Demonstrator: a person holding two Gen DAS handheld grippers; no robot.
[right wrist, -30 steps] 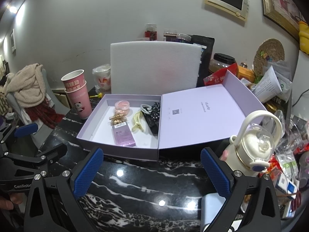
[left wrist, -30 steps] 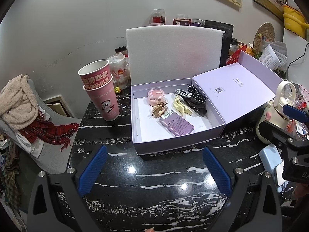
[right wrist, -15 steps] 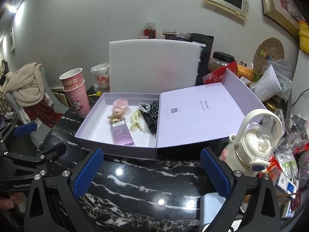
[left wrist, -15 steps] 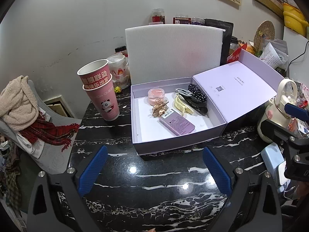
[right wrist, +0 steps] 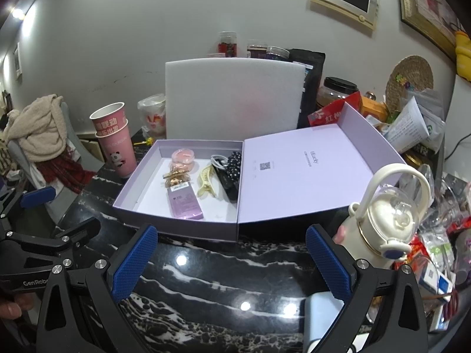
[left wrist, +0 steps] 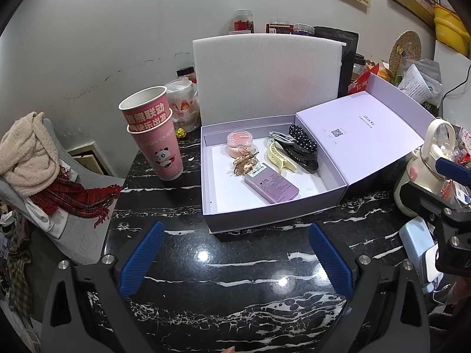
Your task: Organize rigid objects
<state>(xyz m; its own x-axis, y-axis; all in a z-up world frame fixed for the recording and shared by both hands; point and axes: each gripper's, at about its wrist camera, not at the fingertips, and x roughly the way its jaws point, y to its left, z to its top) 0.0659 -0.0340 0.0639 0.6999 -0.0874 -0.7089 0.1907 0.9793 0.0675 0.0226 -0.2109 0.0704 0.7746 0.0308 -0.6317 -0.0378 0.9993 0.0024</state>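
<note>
Lavender gift box (left wrist: 273,211) open on the black marble table (left wrist: 235,267), hinged lid (left wrist: 362,135) laid flat toward 3 o'clock. White foam sheet (left wrist: 265,76) upright at the box's 12 o'clock edge.

Inside the box: pink round jar (left wrist: 240,142) at 12 o'clock, gold hair ornament (left wrist: 244,163) touching it just below, purple rectangular packet (left wrist: 270,186) toward 6 o'clock, its end touching the ornament. Yellow claw clip (left wrist: 278,157) beside the packet toward 3 o'clock, black hair clip (left wrist: 300,154) and black polka-dot bow (left wrist: 301,138) further toward the lid hinge, grey coiled hair ties (left wrist: 279,136) at the bow's 9 o'clock.

Two nested pink paper cups (left wrist: 154,141) at the box's 9 o'clock, apart from it. Cream kettle-shaped bottle (right wrist: 385,214) at 3 o'clock, beside the lid.

Left gripper (left wrist: 235,260) low over the table at the box's 6 o'clock, blue pads wide apart, nothing between them. Right gripper (right wrist: 231,260) likewise, pads spread wide and empty, near the box's front wall.
</note>
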